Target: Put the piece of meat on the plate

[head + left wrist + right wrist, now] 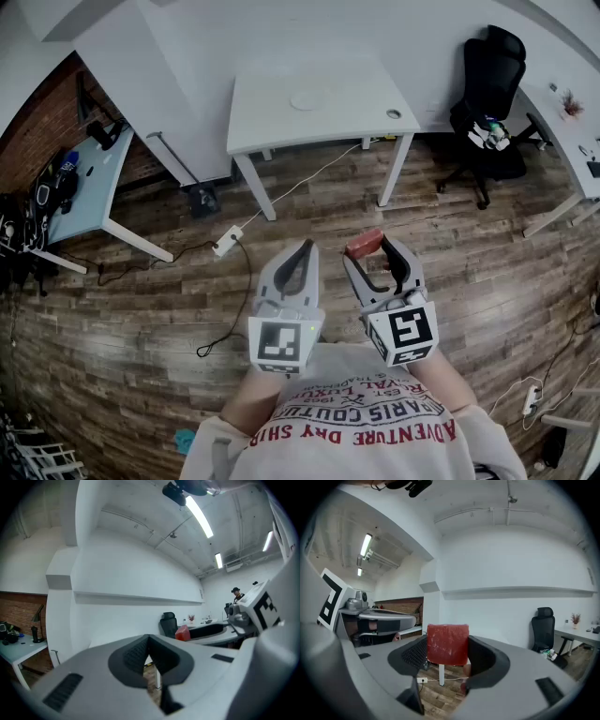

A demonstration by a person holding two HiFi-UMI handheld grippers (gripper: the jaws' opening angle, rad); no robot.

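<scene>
Floor (141, 319): wood planks across the lower frame; power strip (227, 242) with cable left of centre, black chair (489, 84) upper right.
White table (272, 117): upper centre; plate (306, 100) mid-top, small ring (393, 113) near its right corner.
Left table (94, 187): upper left; dark gear (54, 186).

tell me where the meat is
The piece of meat is clamped in the right gripper, centre-right in the head view, short of the white table.
</scene>
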